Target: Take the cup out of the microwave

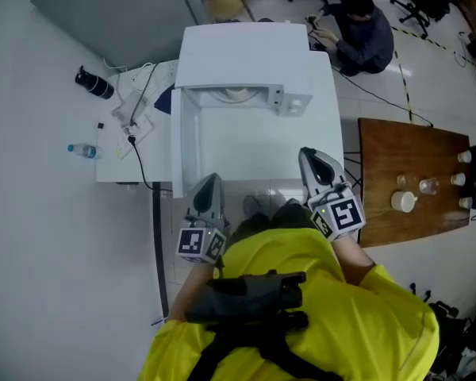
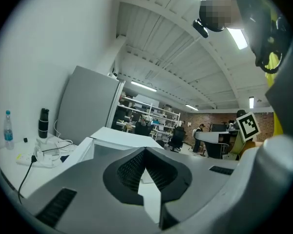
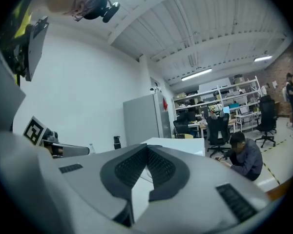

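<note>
The white microwave (image 1: 254,54) stands on a white table in the middle of the head view, its front opening facing me. A pale round shape (image 1: 237,95) shows just inside the opening; I cannot tell whether it is the cup. My left gripper (image 1: 210,181) hangs before the table's near edge at the left, jaws shut and empty. My right gripper (image 1: 310,155) is at the near right, a little further forward, also shut with nothing in it. In the left gripper view the pads (image 2: 136,172) meet at the tip, and the white box (image 2: 122,138) lies beyond them.
A brown wooden table (image 1: 381,213) at the right carries several white cups (image 1: 403,202). At the left, a low white desk holds a water bottle (image 1: 83,151), a black flask (image 1: 94,83) and cables. A seated person (image 1: 365,30) is behind the microwave. A grey cabinet (image 1: 111,14) stands at the back left.
</note>
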Demonstrator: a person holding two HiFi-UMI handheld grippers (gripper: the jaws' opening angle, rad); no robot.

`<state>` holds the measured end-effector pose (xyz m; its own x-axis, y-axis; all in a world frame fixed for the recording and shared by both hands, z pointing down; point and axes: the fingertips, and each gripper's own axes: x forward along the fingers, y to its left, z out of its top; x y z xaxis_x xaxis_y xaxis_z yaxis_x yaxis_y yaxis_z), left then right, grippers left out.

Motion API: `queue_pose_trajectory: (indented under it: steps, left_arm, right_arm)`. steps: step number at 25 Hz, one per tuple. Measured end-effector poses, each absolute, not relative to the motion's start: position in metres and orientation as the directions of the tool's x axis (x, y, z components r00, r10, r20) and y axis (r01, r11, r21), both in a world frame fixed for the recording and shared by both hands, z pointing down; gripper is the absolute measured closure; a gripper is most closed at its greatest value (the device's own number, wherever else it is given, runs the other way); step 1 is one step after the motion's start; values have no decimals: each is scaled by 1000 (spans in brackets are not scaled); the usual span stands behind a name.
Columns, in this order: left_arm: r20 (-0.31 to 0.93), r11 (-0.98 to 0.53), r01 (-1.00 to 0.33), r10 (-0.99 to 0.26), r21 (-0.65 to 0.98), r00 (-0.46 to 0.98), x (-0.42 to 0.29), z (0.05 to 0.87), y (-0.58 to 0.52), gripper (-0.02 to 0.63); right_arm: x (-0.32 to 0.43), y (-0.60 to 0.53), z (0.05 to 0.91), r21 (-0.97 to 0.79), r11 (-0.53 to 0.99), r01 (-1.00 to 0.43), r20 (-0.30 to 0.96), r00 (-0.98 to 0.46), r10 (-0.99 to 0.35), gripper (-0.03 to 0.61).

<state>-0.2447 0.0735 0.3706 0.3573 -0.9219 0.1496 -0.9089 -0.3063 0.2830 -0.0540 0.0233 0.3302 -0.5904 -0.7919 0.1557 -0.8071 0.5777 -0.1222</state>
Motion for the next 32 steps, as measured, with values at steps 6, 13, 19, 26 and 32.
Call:
queue_pose_trajectory:
  steps: [6,13,19,26,32]
  left_arm:
    - [228,-316,-925,-904,210,361,-233,419,1,603]
    - [343,-306,-941,-877,142,337,-204,563,-148,167]
    - [333,-245,-962,-903,120,272,-206,622,-261,110]
    - [354,-178,-983,-918,34,178,-208,647,-304,147]
    - [366,-165,-986,-917,9,157,-213,645,-299,170]
  right_arm:
    - [-57,-21,377,-192,572,-798,233,-603,-763,572]
    - [-41,-41,460,-323,571,-755,336,-655,-676,572]
    - [-13,-61,514,-363,539,-760,404,-650,-644,572]
    - [15,-70,521,-350,529,-773,421,-635,-648,572]
    - [26,-71,516,-344,512,-787,424,-616,-664,573]
